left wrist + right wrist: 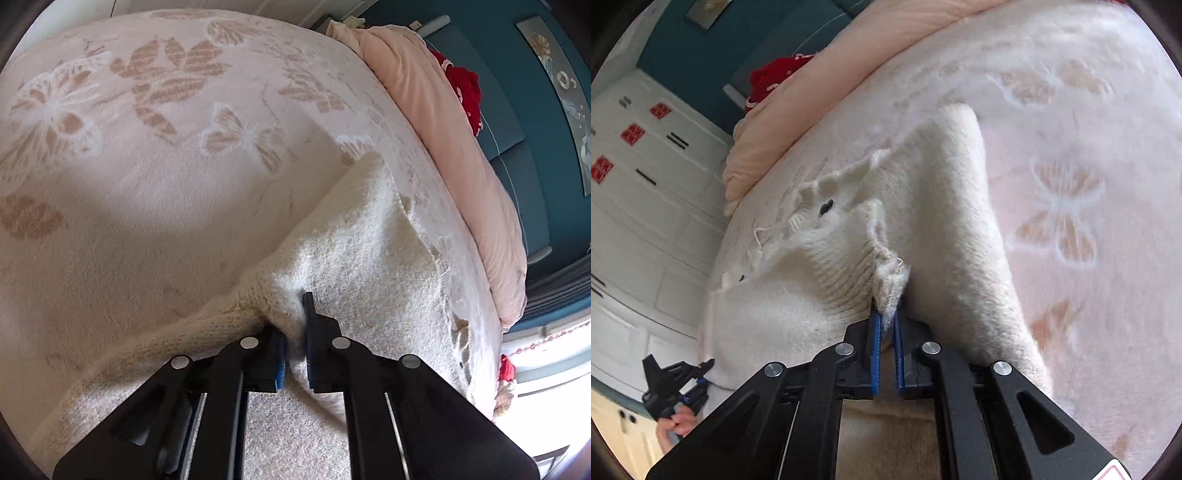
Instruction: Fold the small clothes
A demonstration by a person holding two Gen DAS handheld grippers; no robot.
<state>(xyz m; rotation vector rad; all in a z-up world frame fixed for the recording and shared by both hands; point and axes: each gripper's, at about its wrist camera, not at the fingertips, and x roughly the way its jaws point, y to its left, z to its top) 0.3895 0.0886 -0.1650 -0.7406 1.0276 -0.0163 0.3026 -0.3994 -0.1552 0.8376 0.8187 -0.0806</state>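
A small cream knitted sweater [369, 258] lies on a bed with a pink floral blanket [129, 147]. My left gripper [293, 325] is shut on a bunched edge of the sweater, with knit pinched between its blue pads. In the right wrist view the sweater [942, 206] shows its ribbed collar and a dark button [826, 206]. My right gripper [887, 314] is shut on a ribbed edge of the sweater near the collar. The left gripper [701, 373] also shows at the lower left of the right wrist view, holding the sweater's far edge.
A folded pink duvet [443, 122] runs along the bed's far side, with a red garment [465, 92] behind it against a teal headboard [517, 110]. White wardrobe doors [639, 184] with red decals stand beside the bed.
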